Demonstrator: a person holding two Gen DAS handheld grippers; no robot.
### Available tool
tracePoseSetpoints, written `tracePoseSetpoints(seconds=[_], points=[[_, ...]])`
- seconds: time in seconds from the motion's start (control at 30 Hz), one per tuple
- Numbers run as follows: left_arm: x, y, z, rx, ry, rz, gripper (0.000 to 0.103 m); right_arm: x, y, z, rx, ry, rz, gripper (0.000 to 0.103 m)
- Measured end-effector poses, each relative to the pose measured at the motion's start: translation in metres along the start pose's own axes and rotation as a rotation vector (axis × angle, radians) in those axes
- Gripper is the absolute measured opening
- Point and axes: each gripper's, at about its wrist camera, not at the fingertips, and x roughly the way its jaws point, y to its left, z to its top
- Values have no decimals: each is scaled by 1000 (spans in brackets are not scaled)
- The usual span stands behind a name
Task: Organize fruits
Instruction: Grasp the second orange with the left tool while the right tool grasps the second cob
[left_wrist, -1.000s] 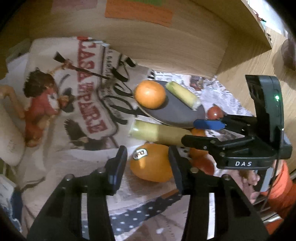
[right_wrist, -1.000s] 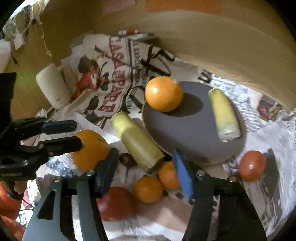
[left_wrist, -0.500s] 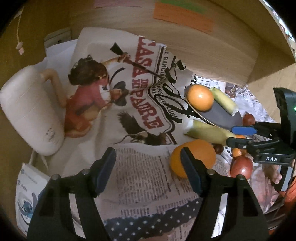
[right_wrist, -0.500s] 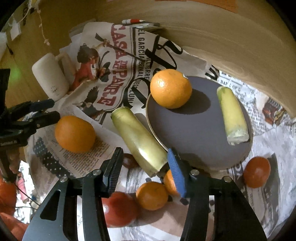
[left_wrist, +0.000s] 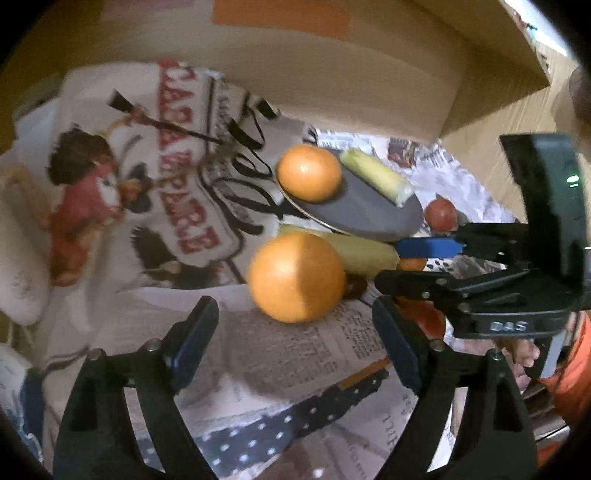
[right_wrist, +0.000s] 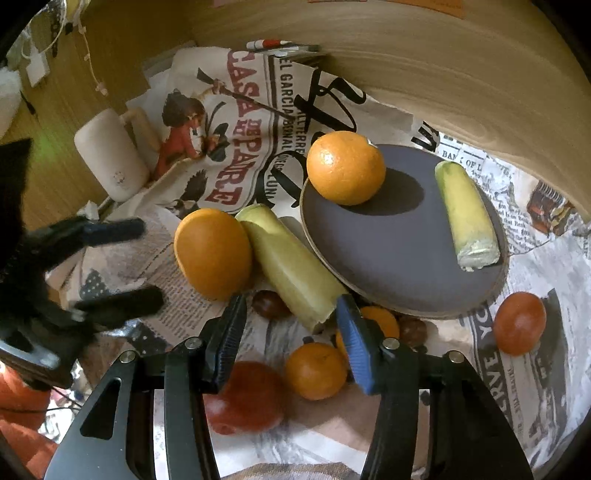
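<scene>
Step in hand, by the look of it: loading dark plate (right_wrist: 402, 258); one orange (right_wrist: 345, 167) and one husked corn piece (right_wrist: 466, 216) were on it already. Left gripper (left_wrist: 295, 336) was spread wide, empty, just short of loose orange (left_wrist: 295, 277) on newspaper (left_wrist: 314, 354). Right gripper (right_wrist: 291, 325) was parted, empty, straddling cut end of second corn piece (right_wrist: 291, 267). Next move likely needs jaws advanced around fruit, then closing. Loose orange was round, glossy, touching corn, so roll risk.
</scene>
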Motion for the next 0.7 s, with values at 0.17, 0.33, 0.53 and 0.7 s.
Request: tracePoseSetpoints(seconds=[0.17,0.33,0.53,0.7], points=[[21,-5,10,17,15,-9,86,-3,0,-3,4,-1,0,44],[33,3,16,2,12,14,70,1,-3,0,16,17,32,43],[34,21,13,-44,33,-16,65,5,2,6,-9,8,4,43],[14,42,1,-63,7,37,65,16,8,16,-27,16,13,43]])
